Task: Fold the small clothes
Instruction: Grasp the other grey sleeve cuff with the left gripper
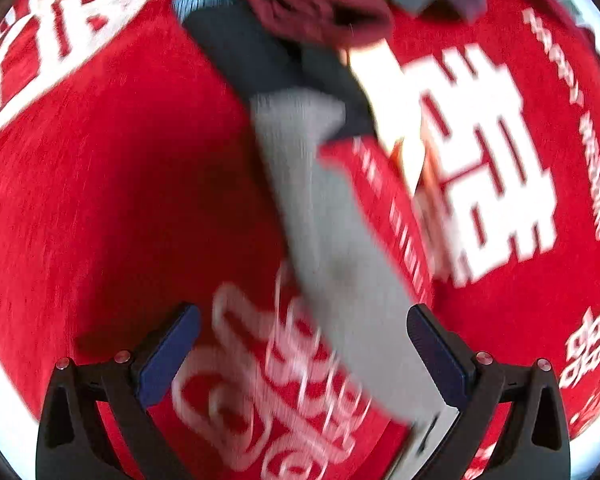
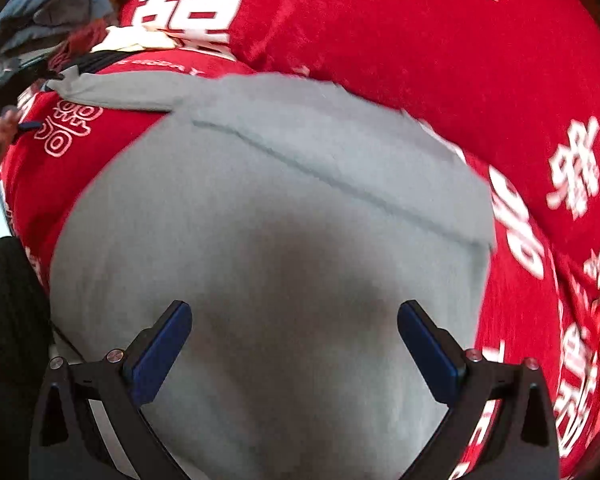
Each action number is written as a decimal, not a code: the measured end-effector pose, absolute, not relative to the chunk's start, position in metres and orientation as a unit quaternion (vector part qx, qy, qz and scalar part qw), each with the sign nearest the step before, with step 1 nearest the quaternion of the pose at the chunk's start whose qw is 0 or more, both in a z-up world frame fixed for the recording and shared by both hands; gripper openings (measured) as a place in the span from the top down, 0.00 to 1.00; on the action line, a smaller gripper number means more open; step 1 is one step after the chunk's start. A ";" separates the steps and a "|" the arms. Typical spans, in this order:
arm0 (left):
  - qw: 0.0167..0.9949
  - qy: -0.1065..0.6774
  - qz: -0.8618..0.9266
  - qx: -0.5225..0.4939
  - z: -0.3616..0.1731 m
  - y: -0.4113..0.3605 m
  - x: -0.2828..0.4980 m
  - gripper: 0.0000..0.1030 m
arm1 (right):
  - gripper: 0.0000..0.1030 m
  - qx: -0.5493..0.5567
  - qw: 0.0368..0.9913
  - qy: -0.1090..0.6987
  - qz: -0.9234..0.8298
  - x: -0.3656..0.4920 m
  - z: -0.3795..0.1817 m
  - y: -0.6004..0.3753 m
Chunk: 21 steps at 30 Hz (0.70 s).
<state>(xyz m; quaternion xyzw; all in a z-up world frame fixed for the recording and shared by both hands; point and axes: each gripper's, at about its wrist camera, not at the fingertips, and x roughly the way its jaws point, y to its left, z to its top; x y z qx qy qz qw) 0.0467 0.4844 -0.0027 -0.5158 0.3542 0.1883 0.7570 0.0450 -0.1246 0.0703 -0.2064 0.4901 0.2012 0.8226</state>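
Now grey garment (image 2: pixel 268 240) spread flat on red cloth (image 2: pixel 440 60). Right gripper (image 2: pixel 294 330) over its middle, jaws wide apart, grasping nothing. Left gripper (image 1: pixel 304 336) beside its narrow end, likewise released. Pile of clothes (image 1: pixel 320 4) beyond the garment's far end.

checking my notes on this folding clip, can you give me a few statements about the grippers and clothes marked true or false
1. The left gripper has its jaws spread open. True.
2. The right gripper is clamped shut on the grey garment. False: its jaws are open, with the grey garment lying between and beyond them.
3. The cloth under the garment is red with white lettering. True.
4. The grey garment is the only clothing in sight. False: a pile of other clothes lies at the far end of the left wrist view.
5. The cover is plain blue. False: it is red.
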 end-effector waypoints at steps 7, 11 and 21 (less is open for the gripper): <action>0.778 0.348 0.170 -0.494 -0.004 0.508 0.094 0.14 | 0.01 -0.242 0.821 0.465 0.224 0.073 0.079 -0.070; 0.779 0.399 0.176 -0.450 -0.012 0.502 0.120 0.89 | 0.01 -0.245 0.832 0.445 0.222 0.098 0.087 -0.049; 0.834 0.380 0.215 -0.336 0.032 0.481 0.108 0.92 | 0.01 -0.156 0.838 0.503 0.146 0.243 0.042 0.018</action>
